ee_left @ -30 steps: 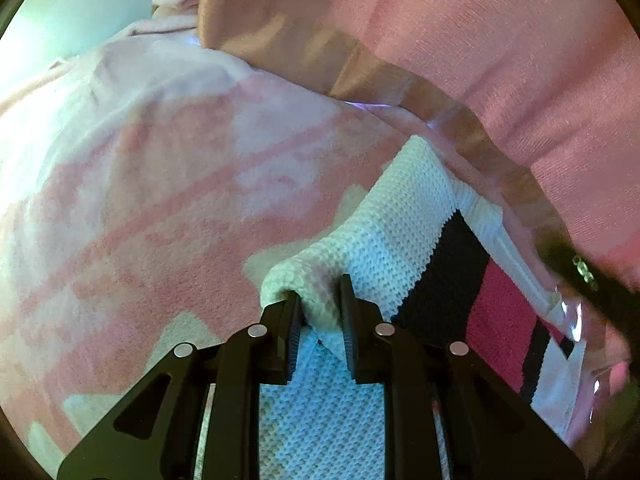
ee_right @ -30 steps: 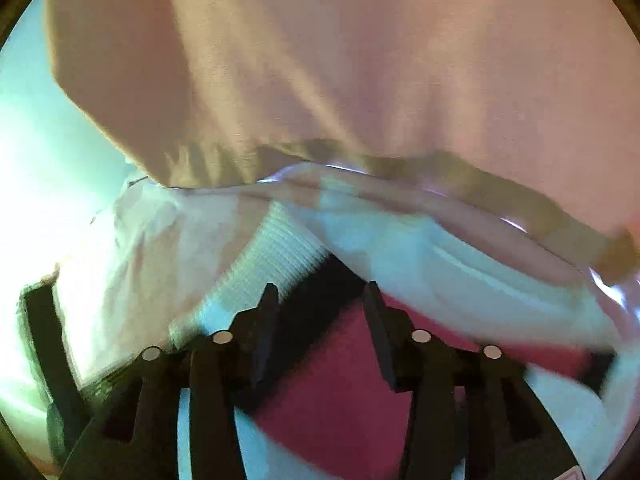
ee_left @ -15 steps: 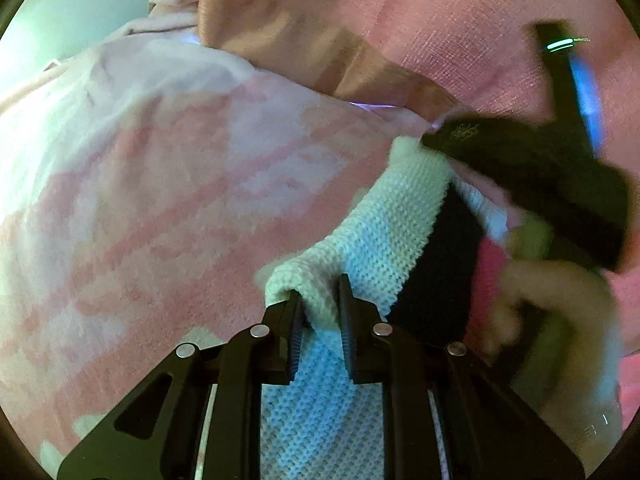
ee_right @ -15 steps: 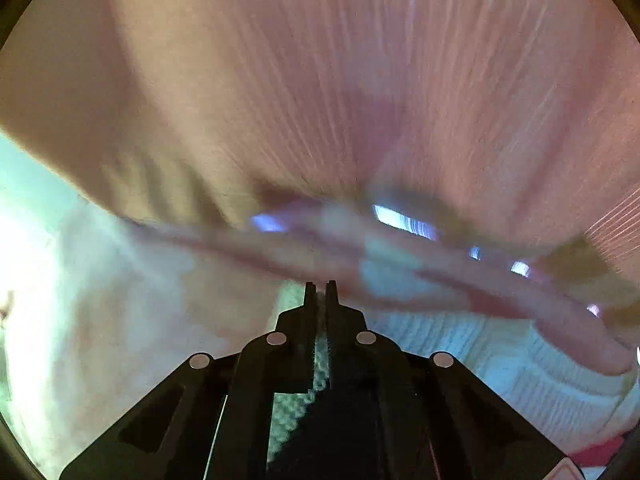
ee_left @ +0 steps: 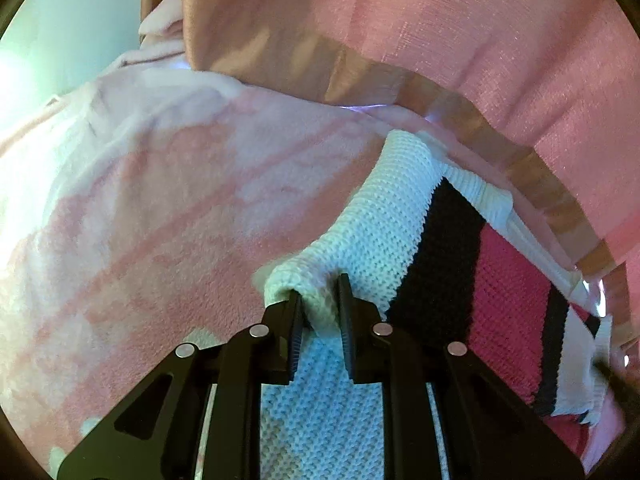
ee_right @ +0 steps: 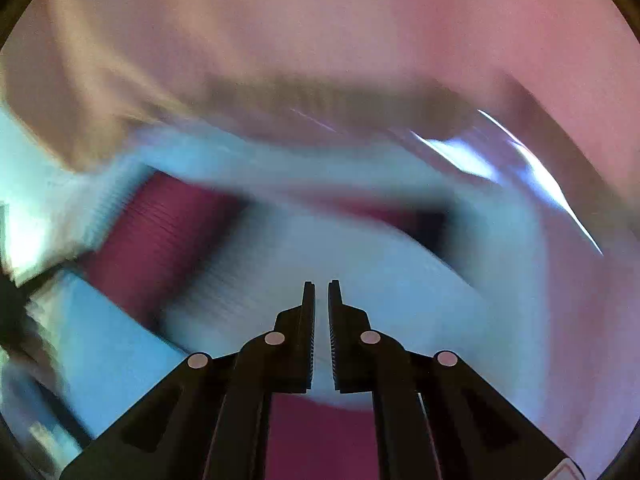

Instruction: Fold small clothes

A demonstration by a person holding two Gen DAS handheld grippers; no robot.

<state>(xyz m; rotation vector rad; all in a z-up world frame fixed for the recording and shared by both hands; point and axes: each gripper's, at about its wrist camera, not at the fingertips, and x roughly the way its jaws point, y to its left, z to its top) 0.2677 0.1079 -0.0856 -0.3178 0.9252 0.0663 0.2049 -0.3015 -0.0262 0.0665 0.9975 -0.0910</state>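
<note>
A small knit sweater [ee_left: 384, 232], white with black and pink stripes, lies on a pink-and-white fleece blanket [ee_left: 160, 208]. My left gripper [ee_left: 319, 294] is shut on a bunched white fold of the sweater at its near left edge. In the blurred right wrist view the sweater [ee_right: 360, 264] fills the middle, white with a magenta band. My right gripper [ee_right: 321, 294] has its jaws nearly together with a thin gap, just over the white knit; I cannot see cloth between them.
A pink cushion with a tan hem [ee_left: 460, 60] rises right behind the sweater and fills the top of the right wrist view [ee_right: 360, 40]. A pale bright wall area [ee_left: 60, 28] shows at the far left.
My right gripper closed from wide open to nearly shut and swept across the sweater; its view is now motion-blurred. It has left the left wrist view. My left gripper keeps its hold.
</note>
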